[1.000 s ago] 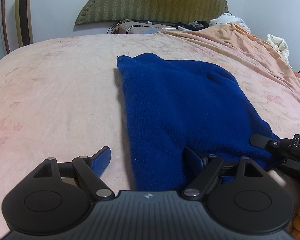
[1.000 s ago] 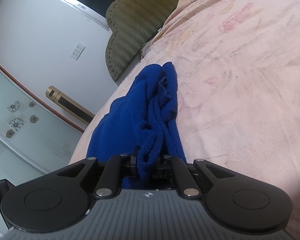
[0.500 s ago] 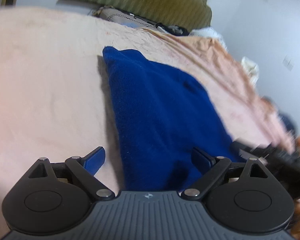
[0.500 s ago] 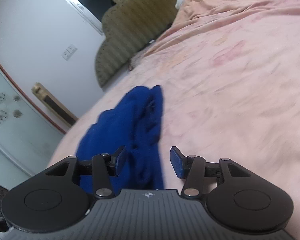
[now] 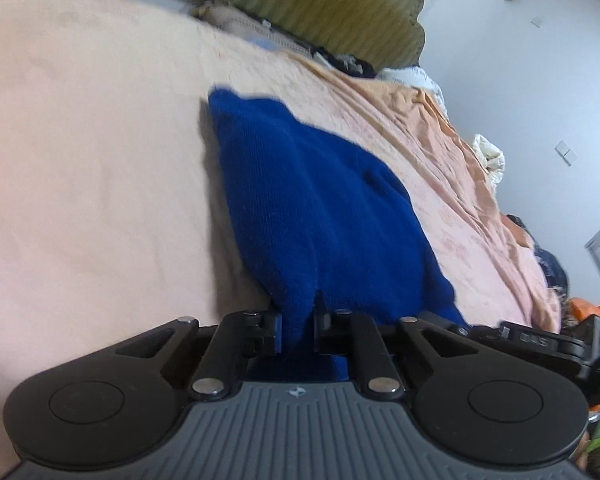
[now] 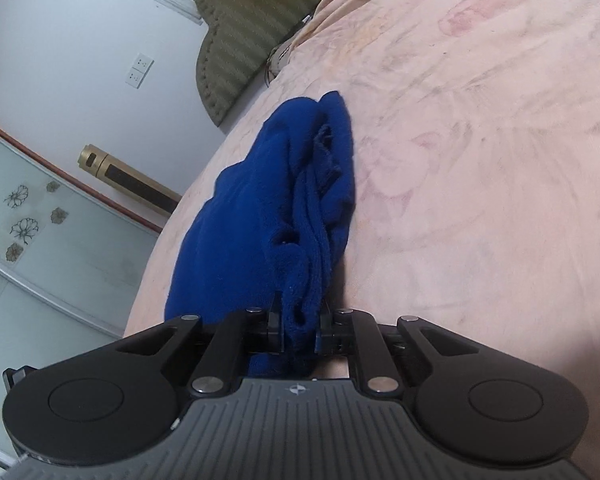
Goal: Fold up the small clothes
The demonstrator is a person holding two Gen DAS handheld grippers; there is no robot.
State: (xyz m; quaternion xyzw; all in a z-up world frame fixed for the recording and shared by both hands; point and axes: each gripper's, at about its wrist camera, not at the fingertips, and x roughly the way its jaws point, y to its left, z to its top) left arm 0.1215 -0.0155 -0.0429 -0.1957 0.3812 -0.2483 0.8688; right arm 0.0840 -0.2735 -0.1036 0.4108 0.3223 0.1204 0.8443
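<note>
Item: we list one small knitted garment of deep blue wool-like cloth [image 5: 320,216], lying on a bed with a pale pink printed sheet [image 5: 80,168].
Location: in the left wrist view it runs from the bottom centre up to the upper middle of the frame; in the right wrist view it runs from the bottom centre toward the upper middle, bunched in long ridges along its right edge.
Condition: we judge it partly folded, several layers thick along that right edge, flat on the side seen from the left.
Left hand-held gripper [image 5: 298,330]: its jaws are closing, the pads pressing a tuck of the garment's near edge between them, bottom centre of its own view.
Right hand-held gripper [image 6: 300,332]: its jaws are likewise closing, pinching a thicker roll of the same near edge; its black body also shows at the lower right of the left wrist view.
Purpose of hold: we take the two grips on the near edge, side by side, as the means to carry that edge over the far part for another fold.
Surroundings: an olive padded headboard [image 5: 300,4] at the top; an orange blanket [image 5: 440,128] to the upper right.
</note>
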